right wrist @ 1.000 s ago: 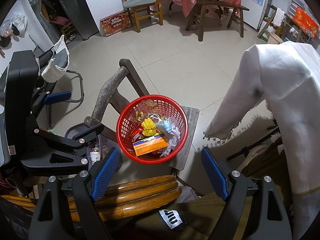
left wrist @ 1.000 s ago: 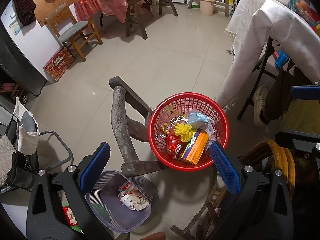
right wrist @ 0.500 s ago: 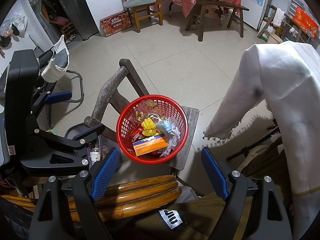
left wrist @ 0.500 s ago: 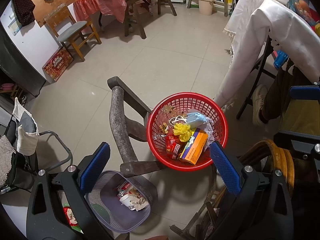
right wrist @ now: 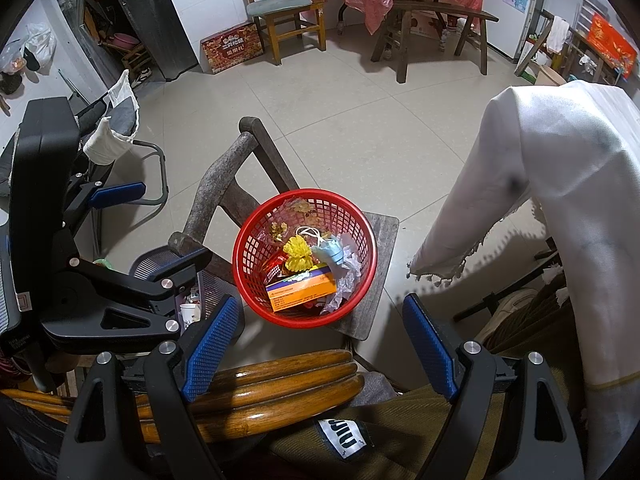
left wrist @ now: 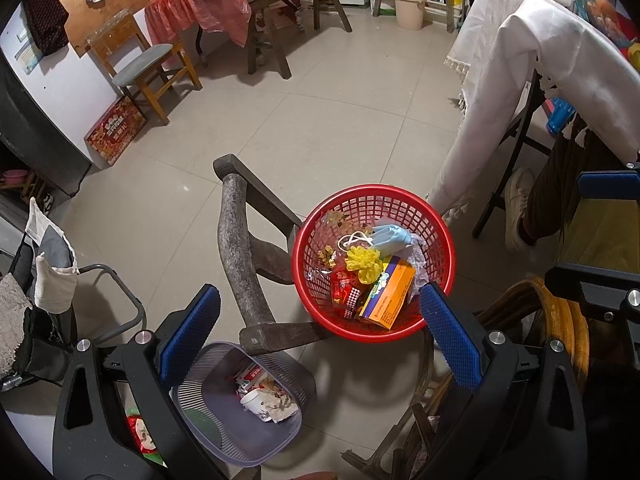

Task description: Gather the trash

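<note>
A red mesh basket [left wrist: 374, 200] [right wrist: 256, 236] stands on a dark wooden chair seat [right wrist: 380, 240]. It holds an orange box [left wrist: 390, 292] [right wrist: 300, 290], a yellow scrunched piece [left wrist: 364, 262] [right wrist: 297, 254], a blue face mask [left wrist: 392, 236] [right wrist: 332, 250], red wrappers and dry leaves. A grey mesh bin [left wrist: 224, 428] [right wrist: 208, 288] on the floor left of the chair holds a paper cup and wrappers. My left gripper [left wrist: 318, 336] is open and empty above and in front of both. My right gripper [right wrist: 320, 344] is open and empty above a wooden armrest, short of the basket.
The chair's curved dark backrest [left wrist: 236, 248] rises between bin and basket. A white cloth [left wrist: 532, 64] [right wrist: 540, 184] hangs at the right. A varnished wooden armrest [right wrist: 280, 388] lies under my right gripper. An office chair [left wrist: 44, 264] stands at the left. Bare tiled floor lies beyond.
Almost nothing has moved. The left view has drifted very slightly, so the basket sits a touch further left. Both grippers stay open and empty.
</note>
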`<action>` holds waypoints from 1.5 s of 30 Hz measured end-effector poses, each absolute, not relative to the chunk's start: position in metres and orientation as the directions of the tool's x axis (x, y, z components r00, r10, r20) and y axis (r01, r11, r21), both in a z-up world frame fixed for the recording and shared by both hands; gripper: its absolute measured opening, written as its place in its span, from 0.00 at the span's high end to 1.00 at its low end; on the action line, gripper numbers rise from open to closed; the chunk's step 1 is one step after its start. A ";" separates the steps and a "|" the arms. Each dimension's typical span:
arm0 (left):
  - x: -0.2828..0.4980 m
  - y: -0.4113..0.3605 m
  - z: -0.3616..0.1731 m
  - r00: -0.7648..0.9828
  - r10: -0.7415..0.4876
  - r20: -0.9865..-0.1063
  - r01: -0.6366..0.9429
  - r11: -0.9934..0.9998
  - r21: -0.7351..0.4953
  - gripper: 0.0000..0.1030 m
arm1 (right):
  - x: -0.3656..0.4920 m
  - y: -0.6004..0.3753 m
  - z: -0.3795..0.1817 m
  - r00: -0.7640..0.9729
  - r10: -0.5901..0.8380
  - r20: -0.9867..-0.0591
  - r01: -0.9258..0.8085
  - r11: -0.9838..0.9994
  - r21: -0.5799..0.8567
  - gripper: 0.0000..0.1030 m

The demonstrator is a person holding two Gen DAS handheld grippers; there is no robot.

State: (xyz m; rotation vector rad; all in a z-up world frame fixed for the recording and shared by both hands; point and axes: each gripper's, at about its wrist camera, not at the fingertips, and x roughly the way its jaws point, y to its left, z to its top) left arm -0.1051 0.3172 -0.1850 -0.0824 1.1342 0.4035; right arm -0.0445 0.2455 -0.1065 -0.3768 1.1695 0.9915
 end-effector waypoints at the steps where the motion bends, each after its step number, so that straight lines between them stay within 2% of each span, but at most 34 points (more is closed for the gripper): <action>1: -0.105 0.317 -0.185 0.359 0.271 -0.893 -0.354 0.925 0.139 0.07 | -0.045 0.246 -0.106 0.049 0.450 -0.892 -0.806 0.545 0.230 0.20; 45: -0.106 0.322 -0.184 0.388 0.272 -0.880 -0.334 0.932 0.141 0.07 | -0.044 0.245 -0.107 0.050 0.450 -0.892 -0.806 0.545 0.230 0.20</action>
